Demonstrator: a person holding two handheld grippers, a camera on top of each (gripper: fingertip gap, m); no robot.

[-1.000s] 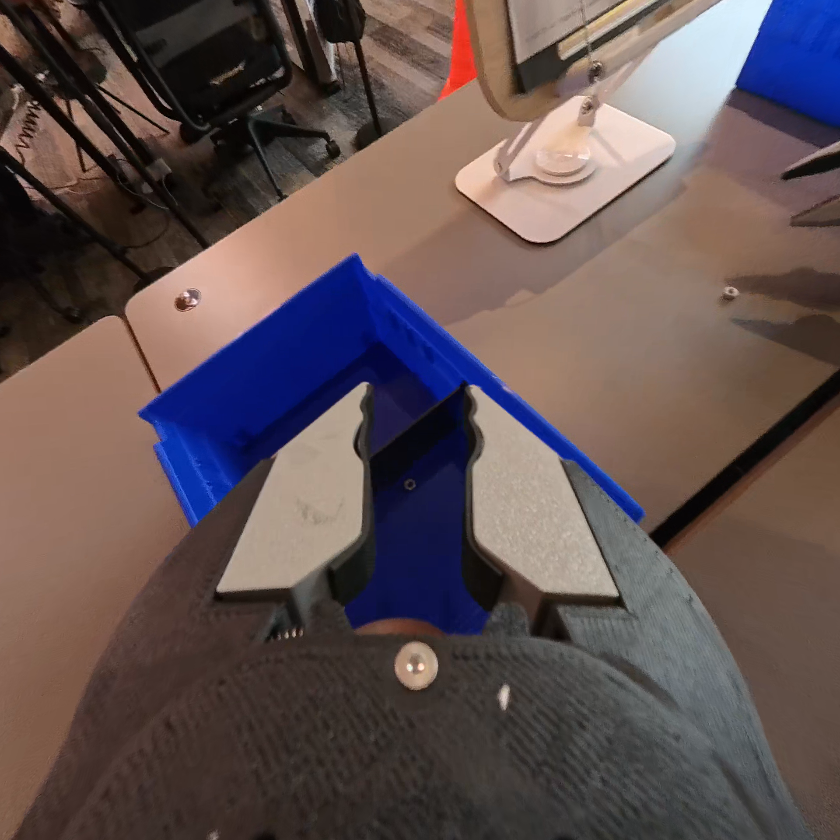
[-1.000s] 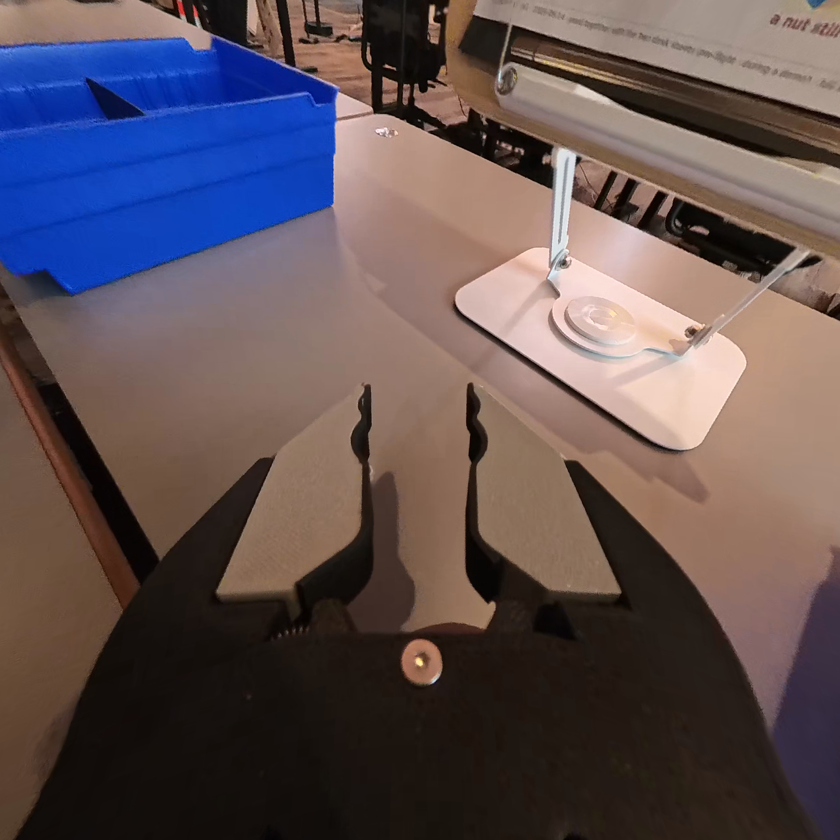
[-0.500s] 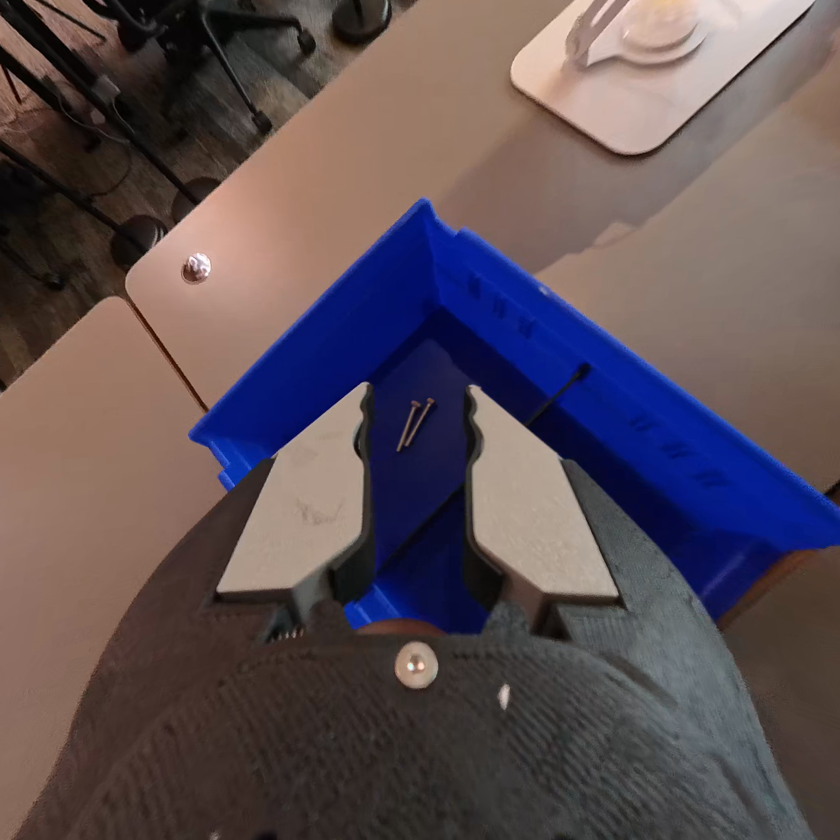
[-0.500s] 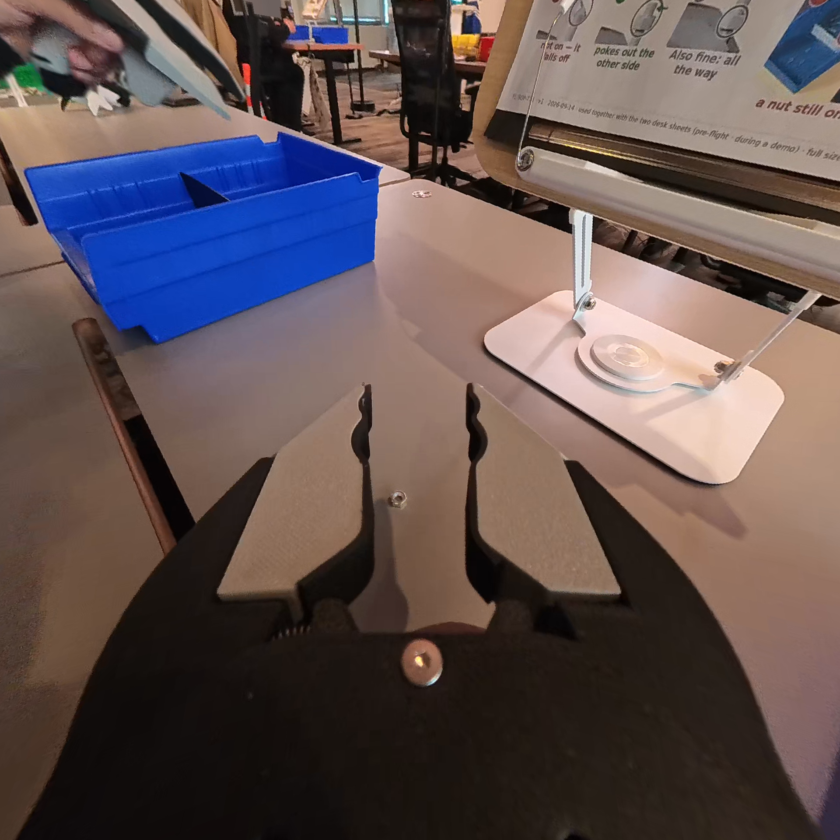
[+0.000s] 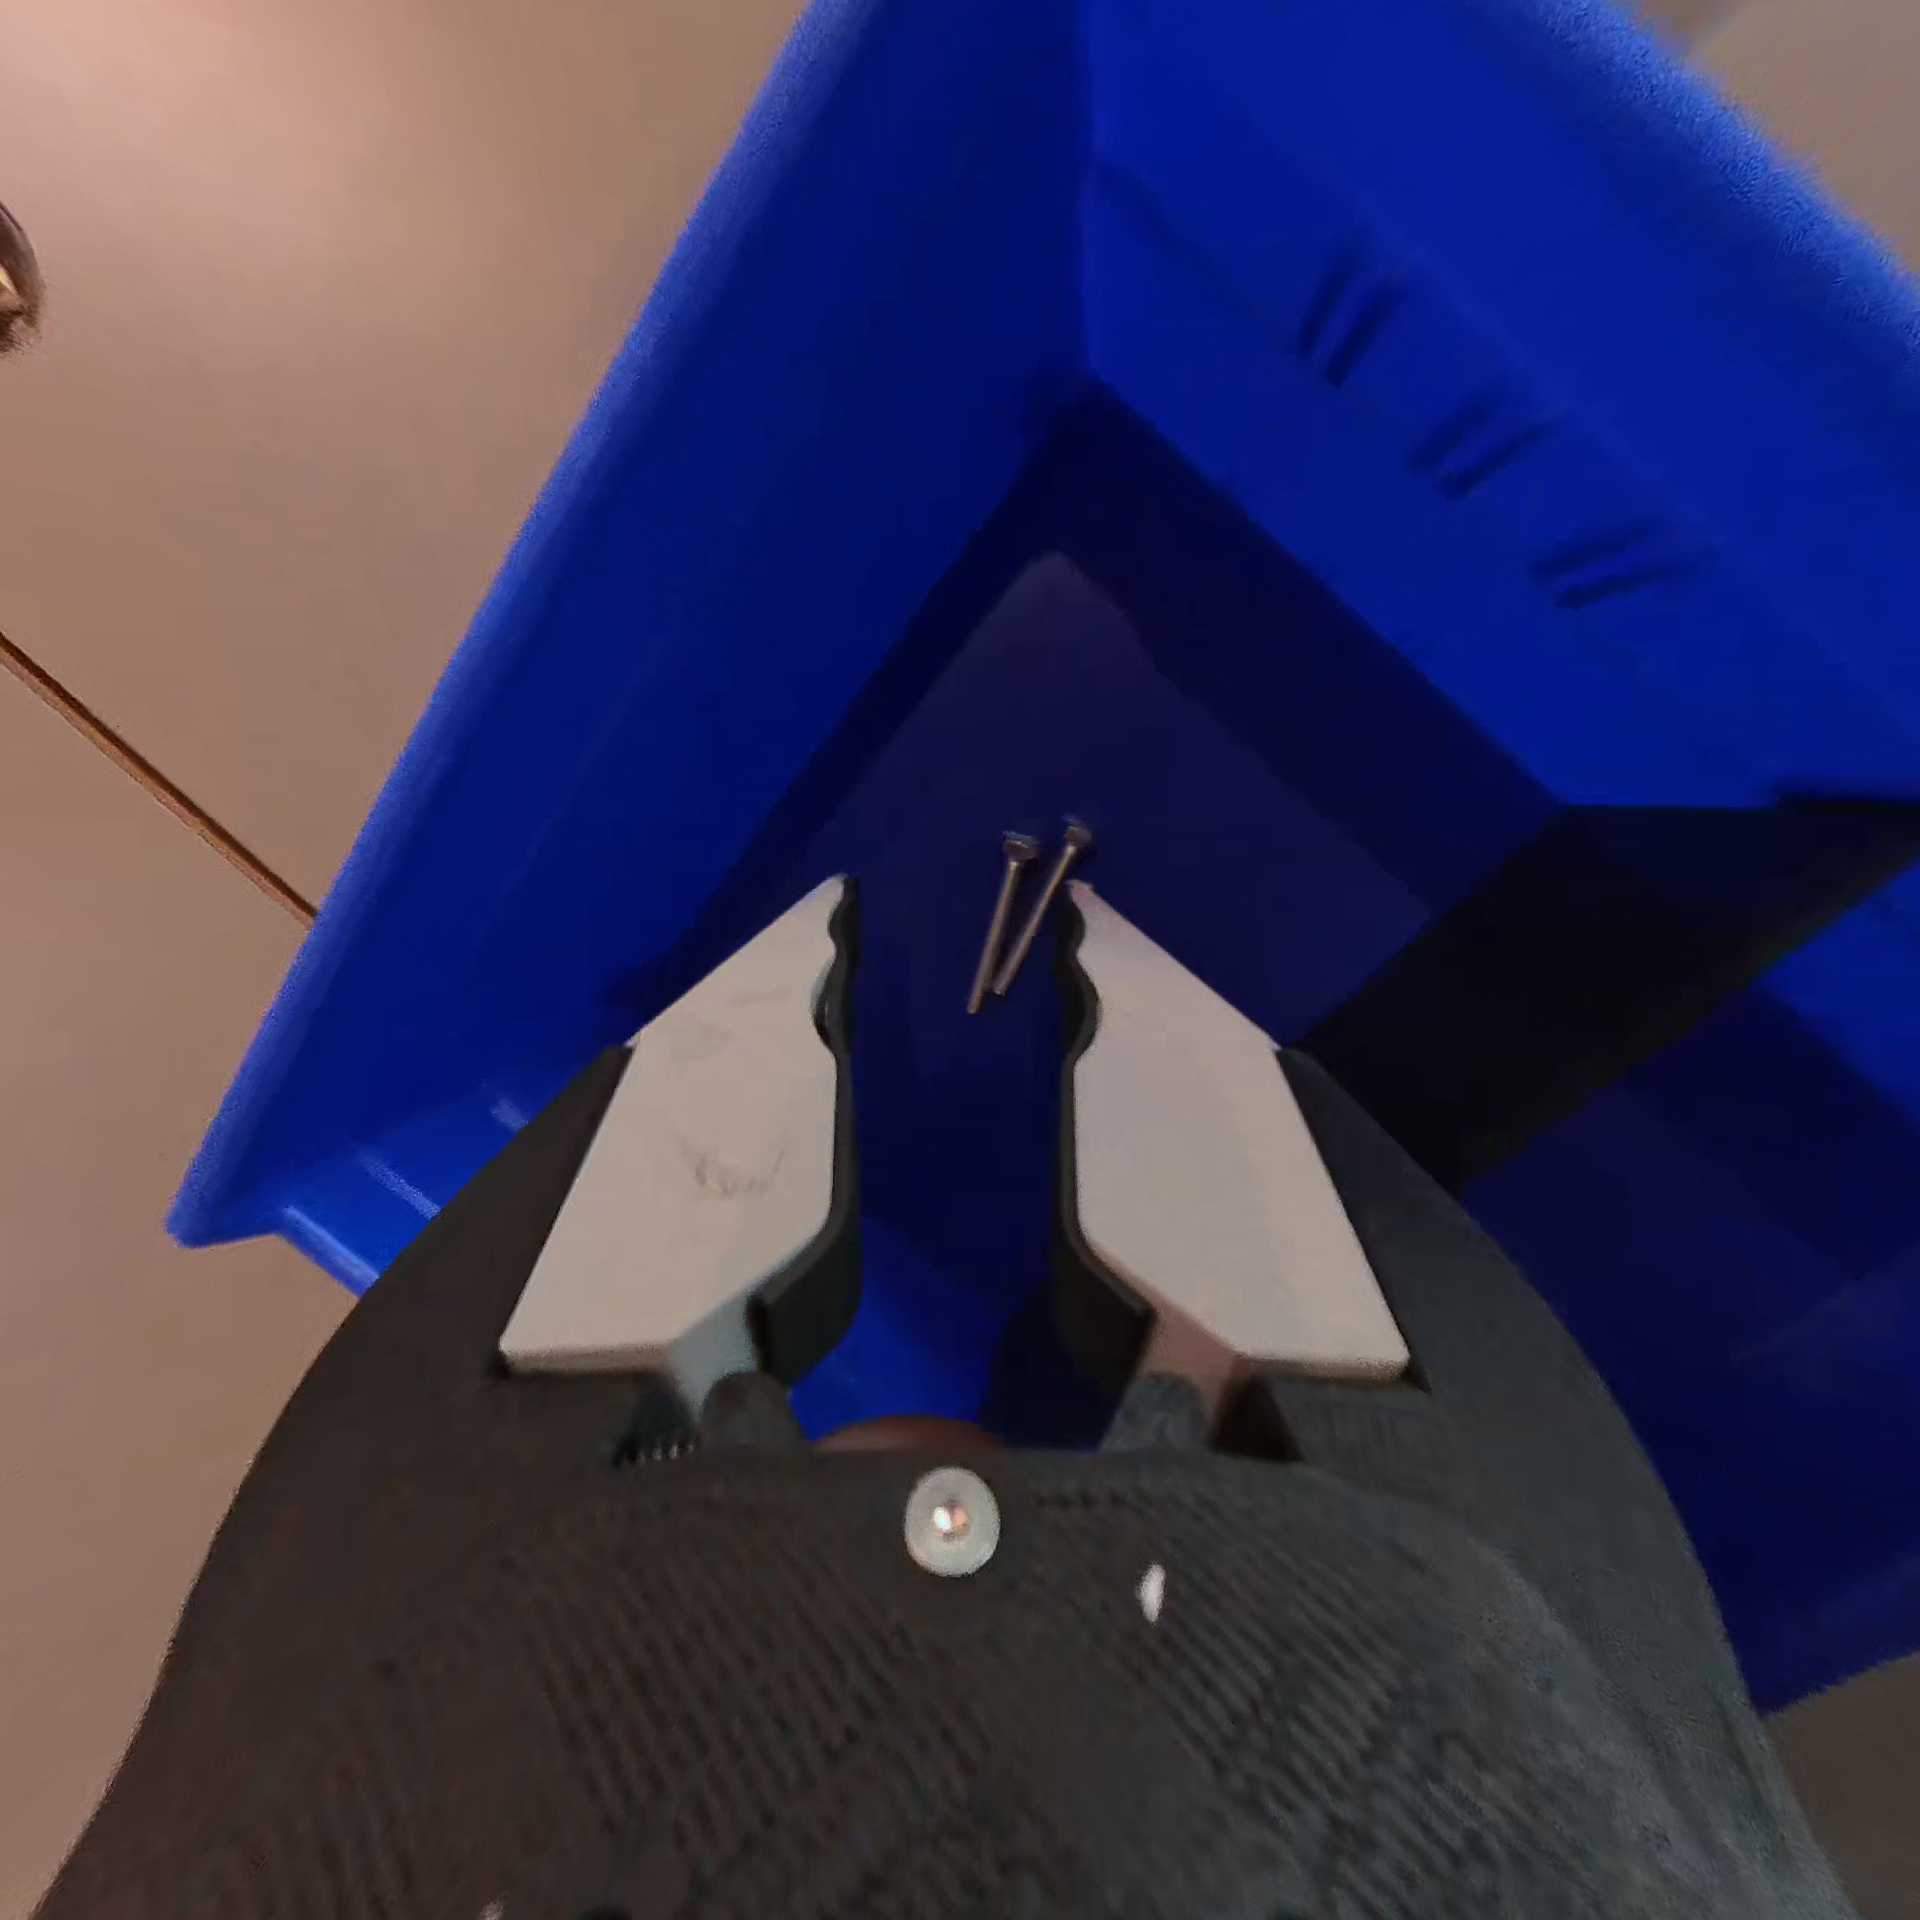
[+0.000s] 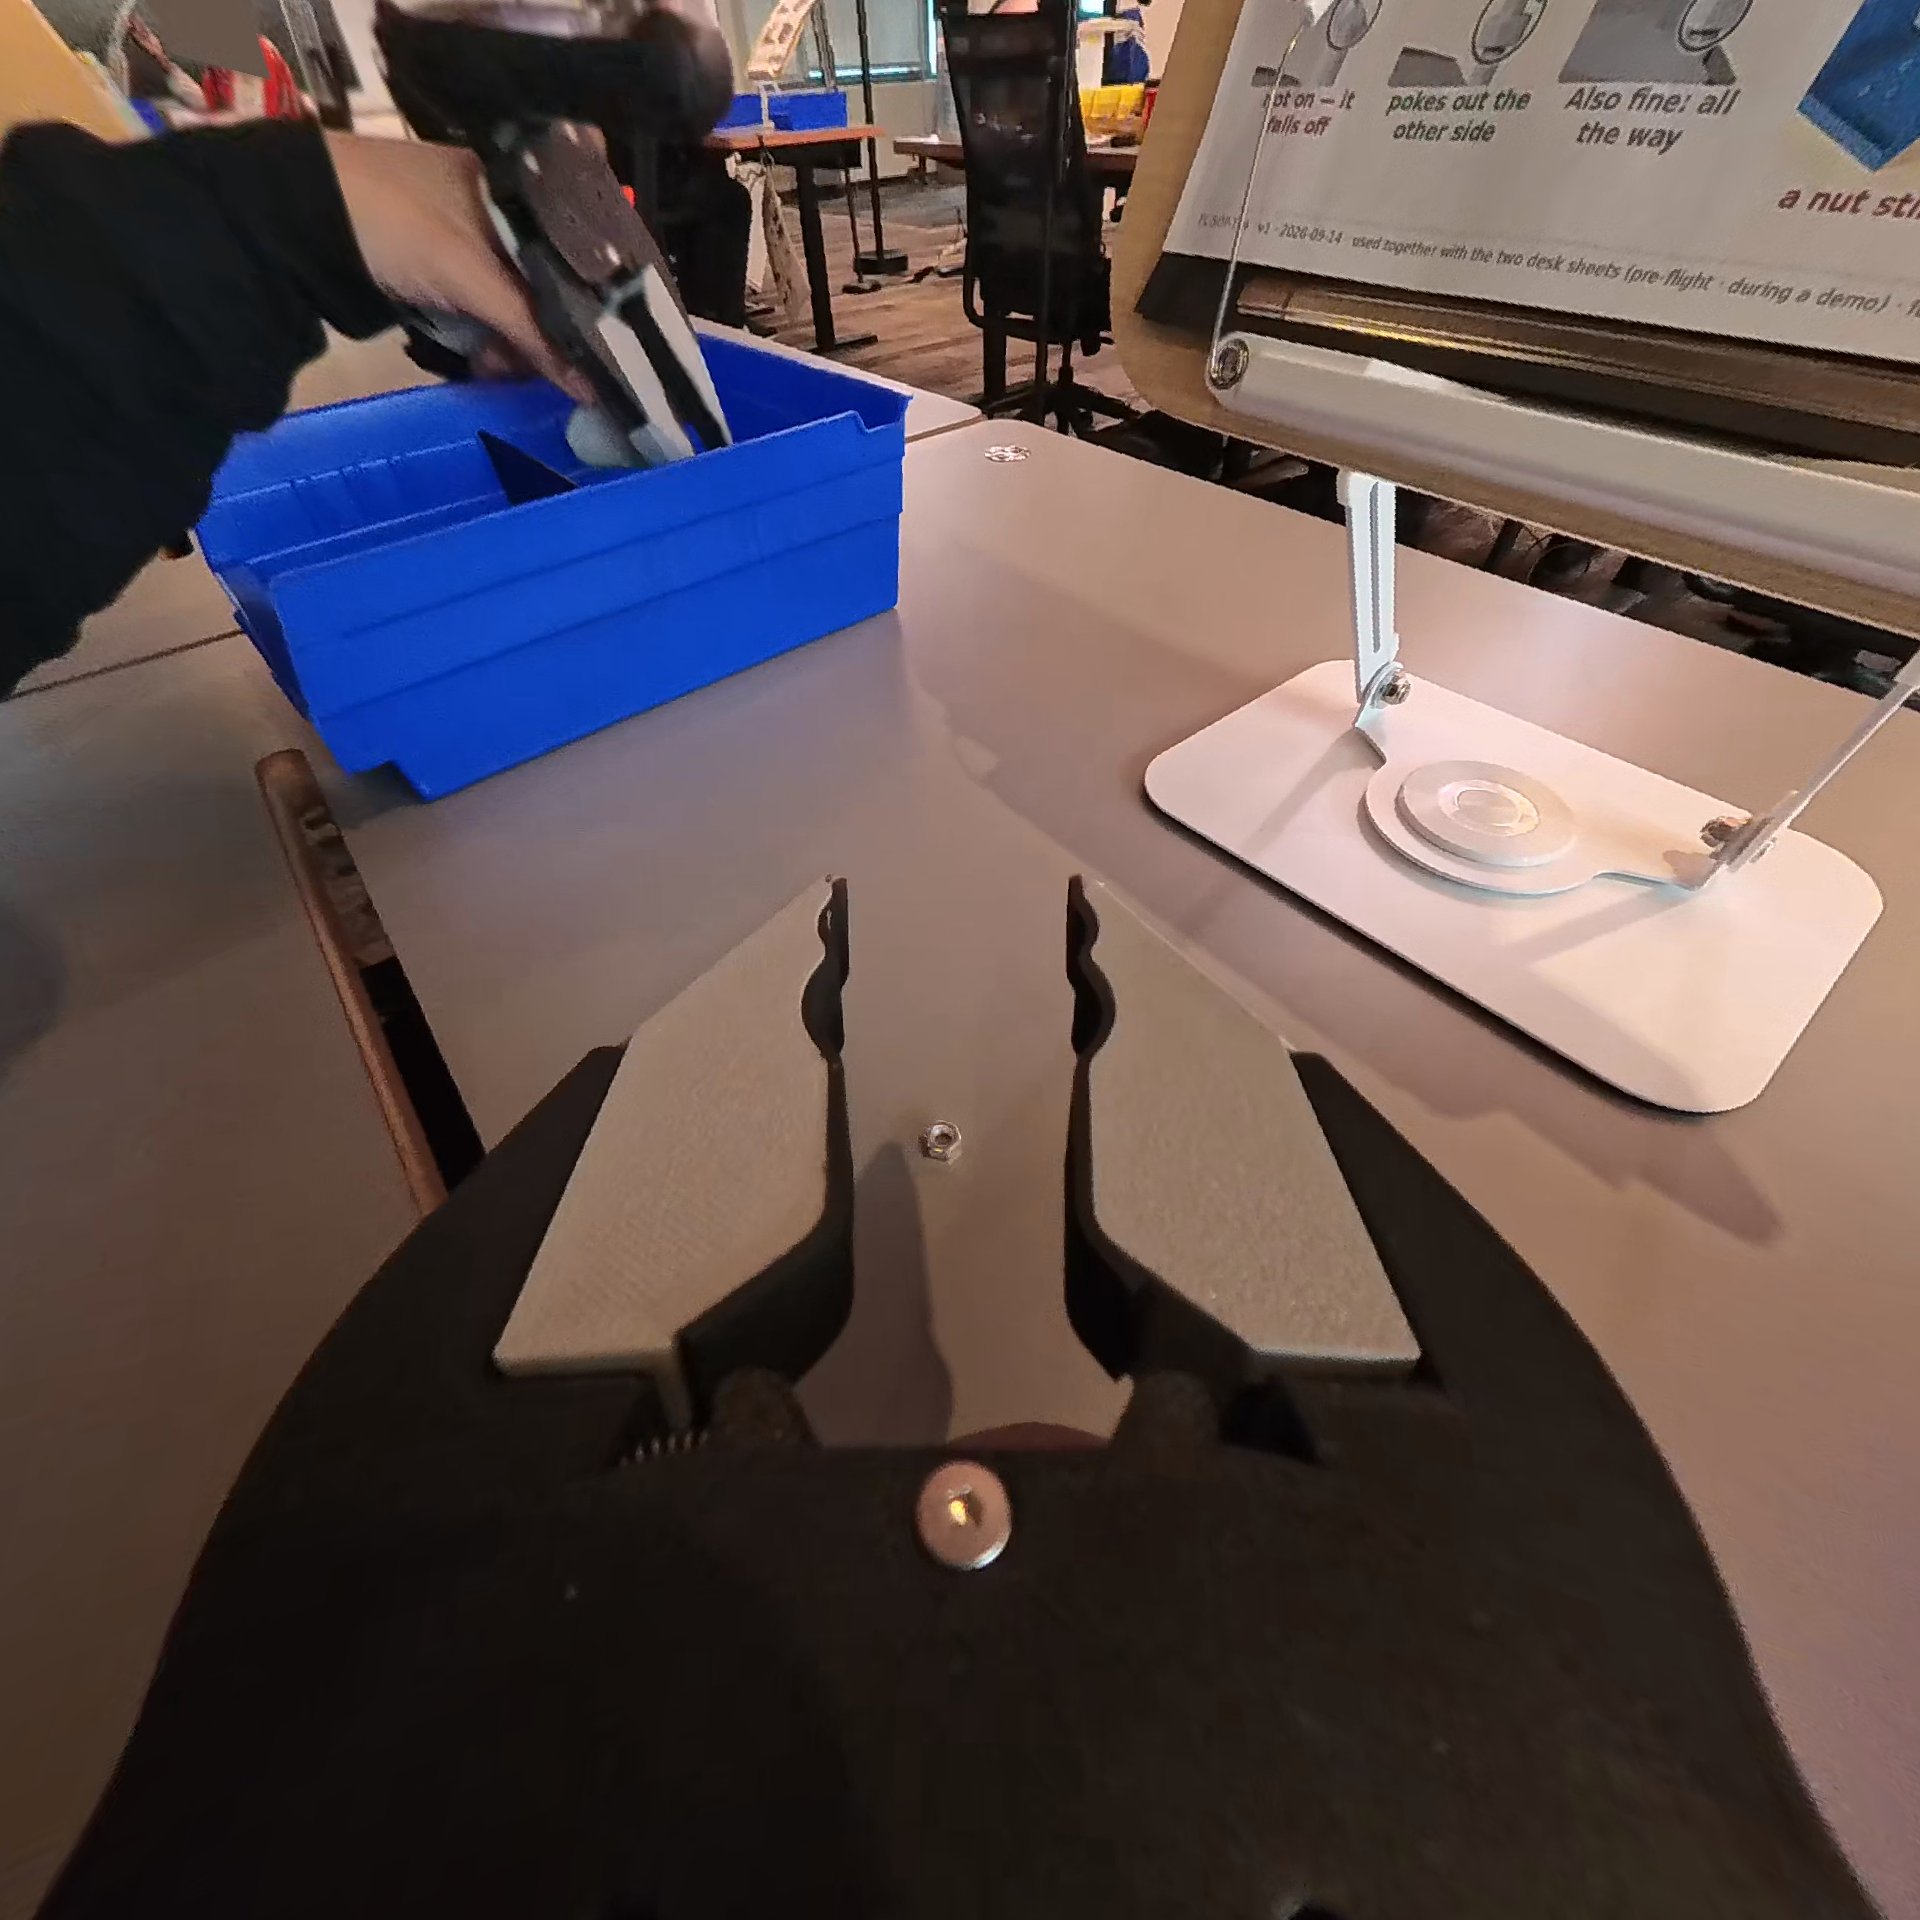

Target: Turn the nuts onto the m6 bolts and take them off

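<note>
My left gripper hangs with its jaws apart inside the blue bin, holding nothing. Two thin bolts lie on the bin floor between the fingertips, heads toward the bin's far corner, shafts touching near the tips. This view is motion-blurred, so threads and bolt size are hard to make out, and the bin's near end is cut off behind the gripper body.

The right wrist view shows what the left misses: one small hex nut on the grey table, well apart from the bin, between the wide-open fingers of my right gripper, which grips nothing. From here the bolts are hidden by the bin's wall. The left gripper shows again, tipped down into the bin's far compartment beyond a dark divider, with a dark sleeve partly cut off at the frame edge.

Right of the bin stands one white stand base carrying a printed sheet, top cropped.

Count: two bolts, one nut, one bin, two grippers.
</note>
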